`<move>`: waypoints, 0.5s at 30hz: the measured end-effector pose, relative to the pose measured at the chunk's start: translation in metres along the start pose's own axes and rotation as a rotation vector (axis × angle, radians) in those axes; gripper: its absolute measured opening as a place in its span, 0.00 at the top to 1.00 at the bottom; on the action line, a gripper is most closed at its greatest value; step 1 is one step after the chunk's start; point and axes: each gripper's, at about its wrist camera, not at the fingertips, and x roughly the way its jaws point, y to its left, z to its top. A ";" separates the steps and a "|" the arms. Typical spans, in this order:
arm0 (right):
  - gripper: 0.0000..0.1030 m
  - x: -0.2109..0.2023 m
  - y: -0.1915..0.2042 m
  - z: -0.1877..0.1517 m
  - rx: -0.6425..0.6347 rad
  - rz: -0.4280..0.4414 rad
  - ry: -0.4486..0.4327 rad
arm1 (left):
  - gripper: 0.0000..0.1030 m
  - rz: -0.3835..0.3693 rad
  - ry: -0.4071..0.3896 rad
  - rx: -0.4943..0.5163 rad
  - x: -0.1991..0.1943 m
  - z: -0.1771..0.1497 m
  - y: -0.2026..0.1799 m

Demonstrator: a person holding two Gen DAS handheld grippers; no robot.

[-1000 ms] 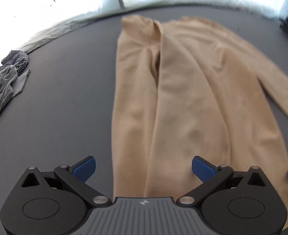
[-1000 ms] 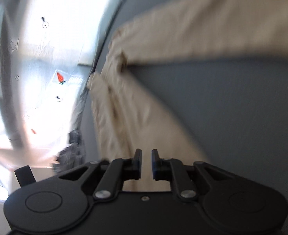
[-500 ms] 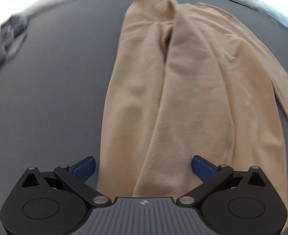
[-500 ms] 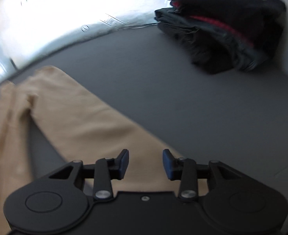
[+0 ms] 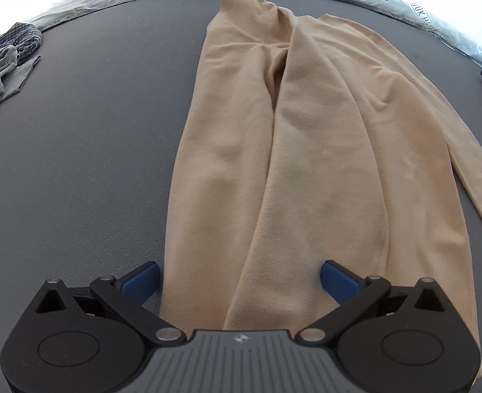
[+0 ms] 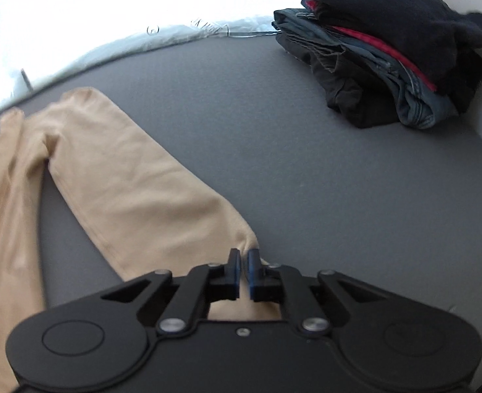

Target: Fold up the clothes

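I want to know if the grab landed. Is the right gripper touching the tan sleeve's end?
Touching. In the right wrist view the right gripper has its jaws shut on the cuff corner of the tan sleeve, with fabric bunched between them.

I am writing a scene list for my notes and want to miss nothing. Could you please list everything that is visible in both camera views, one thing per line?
Sweater: one, beige, spread flat in the middle of the table, one sleeve lying out to the side.
Crumpled clothes: one small heap, grey, far left edge of the table.
Folded clothes: one stack, dark blue, black, denim and a red layer, far right corner.
Table: one, dark grey, under everything.
Plastic sheet: one, clear, along the far edge.
Left gripper: one, black with blue pads, jaws open over the sweater's hem.
Right gripper: one, black, jaws shut on the sleeve's cuff.
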 end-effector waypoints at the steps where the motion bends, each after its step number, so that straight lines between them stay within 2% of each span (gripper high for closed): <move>1: 0.96 -0.004 0.000 0.000 0.030 0.025 -0.003 | 0.00 -0.009 0.006 0.002 0.000 0.002 0.002; 3: 0.96 -0.014 -0.003 0.000 0.133 0.132 -0.028 | 0.00 -0.053 0.012 0.016 0.003 0.011 0.009; 6: 0.96 -0.021 -0.006 -0.001 0.323 0.244 -0.040 | 0.00 -0.204 -0.020 -0.022 0.000 0.025 0.024; 8: 0.94 -0.014 0.013 -0.001 0.264 0.063 0.010 | 0.01 -0.290 -0.043 -0.076 -0.003 0.037 0.037; 9: 0.92 -0.009 0.027 -0.003 0.195 -0.051 0.024 | 0.01 -0.330 -0.057 -0.098 -0.003 0.045 0.042; 10: 0.92 -0.007 0.039 -0.005 0.139 -0.125 0.019 | 0.04 -0.364 -0.076 -0.111 -0.002 0.053 0.045; 12: 0.88 -0.011 0.056 -0.006 0.132 -0.133 -0.023 | 0.09 -0.420 -0.115 -0.101 -0.003 0.074 0.049; 13: 0.80 -0.015 0.066 -0.004 0.152 -0.110 -0.047 | 0.09 -0.444 -0.130 -0.089 -0.002 0.086 0.048; 15: 0.79 -0.021 0.089 -0.001 0.167 -0.056 -0.088 | 0.10 -0.497 -0.173 -0.062 0.000 0.110 0.046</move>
